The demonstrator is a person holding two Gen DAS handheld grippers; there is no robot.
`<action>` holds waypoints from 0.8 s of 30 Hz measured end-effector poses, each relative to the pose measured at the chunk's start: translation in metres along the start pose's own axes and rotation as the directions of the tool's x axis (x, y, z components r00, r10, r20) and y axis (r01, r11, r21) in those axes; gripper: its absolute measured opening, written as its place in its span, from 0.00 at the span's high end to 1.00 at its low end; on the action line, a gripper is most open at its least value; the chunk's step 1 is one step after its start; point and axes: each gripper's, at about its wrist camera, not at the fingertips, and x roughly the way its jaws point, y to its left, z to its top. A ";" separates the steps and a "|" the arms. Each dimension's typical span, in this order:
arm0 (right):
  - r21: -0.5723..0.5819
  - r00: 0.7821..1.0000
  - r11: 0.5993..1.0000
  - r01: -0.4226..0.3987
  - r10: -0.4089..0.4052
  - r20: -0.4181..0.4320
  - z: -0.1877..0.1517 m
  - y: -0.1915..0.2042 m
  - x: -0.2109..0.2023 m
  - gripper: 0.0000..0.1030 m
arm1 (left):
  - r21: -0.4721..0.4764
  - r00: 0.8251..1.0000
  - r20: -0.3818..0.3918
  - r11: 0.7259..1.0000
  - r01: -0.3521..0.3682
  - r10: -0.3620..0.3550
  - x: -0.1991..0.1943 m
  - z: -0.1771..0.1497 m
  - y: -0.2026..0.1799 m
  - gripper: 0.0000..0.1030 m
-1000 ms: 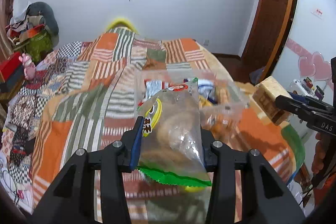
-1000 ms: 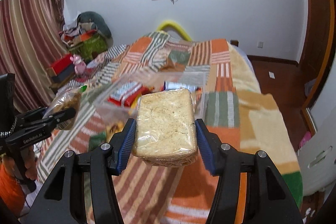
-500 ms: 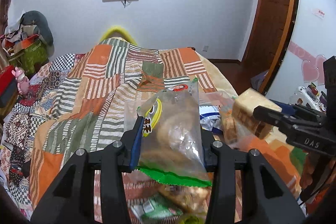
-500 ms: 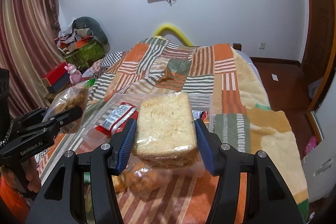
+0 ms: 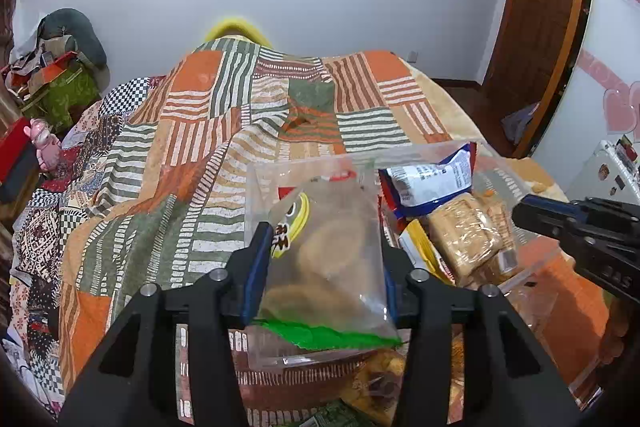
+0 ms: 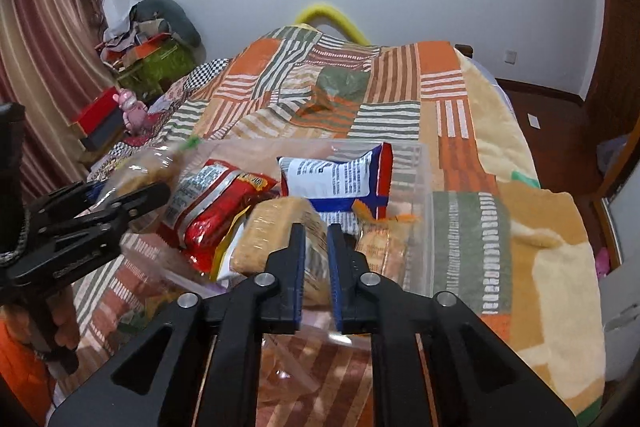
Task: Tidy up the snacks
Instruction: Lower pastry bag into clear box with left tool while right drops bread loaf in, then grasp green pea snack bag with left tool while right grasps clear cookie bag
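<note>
Several packets, the pale cracker block (image 6: 276, 231) among them, already lay in the clear bin (image 6: 424, 227) on the bed's near end, the right gripper (image 6: 316, 239) hovering nearly closed and empty, while the left gripper (image 5: 320, 247) clamped a cookie bag (image 5: 328, 259) above the bin's near left corner, and loose snacks (image 5: 372, 383) remained outside

1. The cookie bag (image 5: 328, 259) is clear, glossy plastic film with a green printed edge.
2. The storage bin (image 6: 424, 195) is transparent hard plastic.
3. The patchwork quilt (image 5: 192, 163) is matt woven cloth.
4. The left gripper (image 5: 322, 267) has matt black plastic with shiny metal screws.
5. The door (image 5: 536, 27) is varnished wood.

Even indoor light, soft shadows, fisheye-bent dark corners, slight motion blur.
</note>
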 end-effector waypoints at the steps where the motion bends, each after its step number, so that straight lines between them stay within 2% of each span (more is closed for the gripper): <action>1: 0.000 1.000 1.000 0.002 -0.002 0.006 -0.001 0.001 -0.003 0.72 | -0.001 1.000 -0.001 1.000 0.003 -0.003 0.000 0.000 0.000 0.49; 3: -0.006 1.000 1.000 0.005 -0.005 0.028 -0.004 0.004 -0.012 0.54 | 0.000 1.000 0.012 1.000 0.008 -0.008 -0.005 -0.001 -0.001 0.37; 5: -0.018 0.999 1.000 0.003 -0.002 0.042 -0.006 0.006 -0.018 0.47 | 0.007 0.999 0.040 1.000 0.000 -0.001 -0.015 -0.002 -0.002 0.32; 9: -0.035 0.999 0.999 -0.002 0.004 0.043 -0.013 0.009 -0.028 0.37 | 0.030 0.998 0.062 0.999 -0.013 0.012 -0.033 -0.003 -0.003 0.27; 12: -0.035 0.999 0.999 -0.003 0.004 0.037 -0.021 0.009 -0.033 0.33 | 0.029 0.998 0.065 1.000 -0.009 0.007 -0.045 -0.007 0.002 0.20; 15: -0.032 0.999 0.999 -0.008 0.009 0.032 -0.030 0.009 -0.038 0.29 | 0.024 0.999 0.053 1.000 -0.004 0.003 -0.054 -0.018 0.009 0.17; 24: -0.019 1.000 1.000 -0.020 0.020 -0.021 -0.053 0.011 -0.033 0.28 | -0.033 0.998 -0.062 0.999 0.012 -0.014 -0.059 -0.068 0.042 0.16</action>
